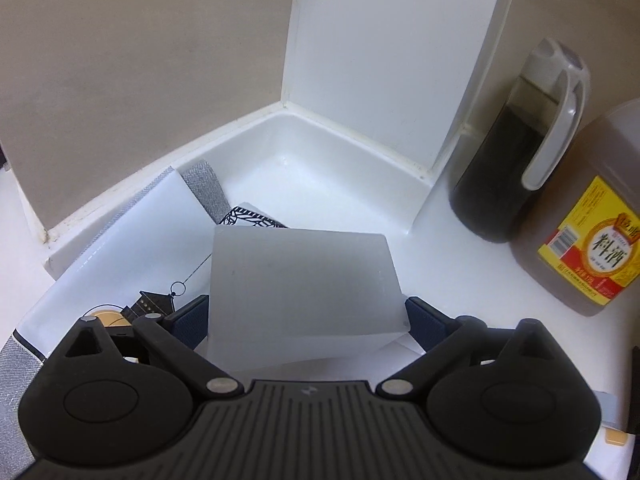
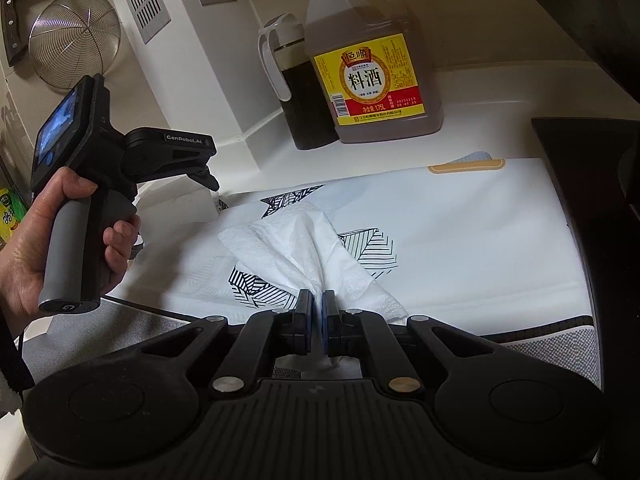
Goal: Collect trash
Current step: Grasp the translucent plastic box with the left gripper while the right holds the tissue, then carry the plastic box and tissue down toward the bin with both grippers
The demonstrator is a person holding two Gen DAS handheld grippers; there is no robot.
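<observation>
my right gripper [image 2: 318,304] is pinched tight on a crumpled white tissue [image 2: 304,240], which trails forward over a patterned mat [image 2: 460,232] on the white desk [image 2: 480,92]. my left gripper [image 1: 308,316], seen in its own view, is spread wide around a frosted plastic box [image 1: 300,280], its pads at the box's sides; i cannot tell if they press. a cooking wine jug [image 2: 372,60] stands well behind. to do this well, i should lift the tissue straight up, keeping the pinch firm so loose folds follow without snagging.
</observation>
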